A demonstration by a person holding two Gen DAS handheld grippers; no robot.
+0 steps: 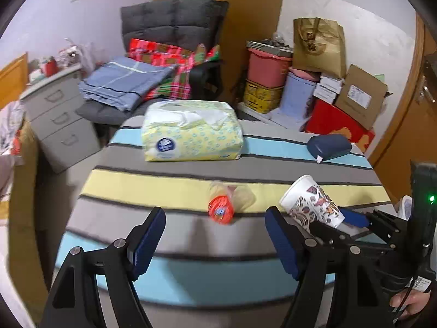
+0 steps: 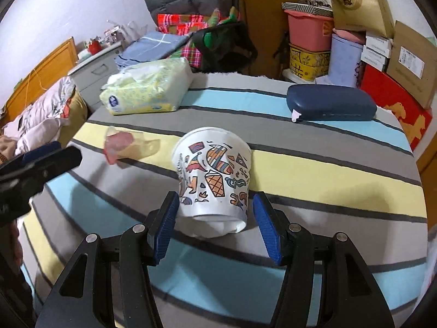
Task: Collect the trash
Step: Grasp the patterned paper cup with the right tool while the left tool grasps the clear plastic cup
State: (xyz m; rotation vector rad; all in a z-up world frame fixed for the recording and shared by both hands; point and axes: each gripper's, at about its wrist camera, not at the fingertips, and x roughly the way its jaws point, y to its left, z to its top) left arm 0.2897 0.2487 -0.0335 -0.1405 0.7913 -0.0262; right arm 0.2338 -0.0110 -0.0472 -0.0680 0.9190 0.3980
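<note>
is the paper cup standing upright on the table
No, the paper cup lies tipped on the striped tablecloth, its base toward the open right gripper.

- Both views are evenly lit by soft indoor light from above; colours are bright, with no dark corners inside the lens circle.
- Fisheye distortion bends the striped tablecloth (image 1: 191, 180) into curves, and a black vignette rings each picture.
- Motion blur smears the left wrist view: the orange-capped plastic wrapper (image 1: 222, 205) and the tissue pack (image 1: 191, 134) look soft.
- The right wrist view is sharper; the print on the paper cup (image 2: 214, 180) reads clearly, though the wrapper there is hazy.
- Soft shadows fall on the cloth under the cup and beside the wrapper.
- A green indicator light (image 1: 432, 198) glows with slight flare.
</note>
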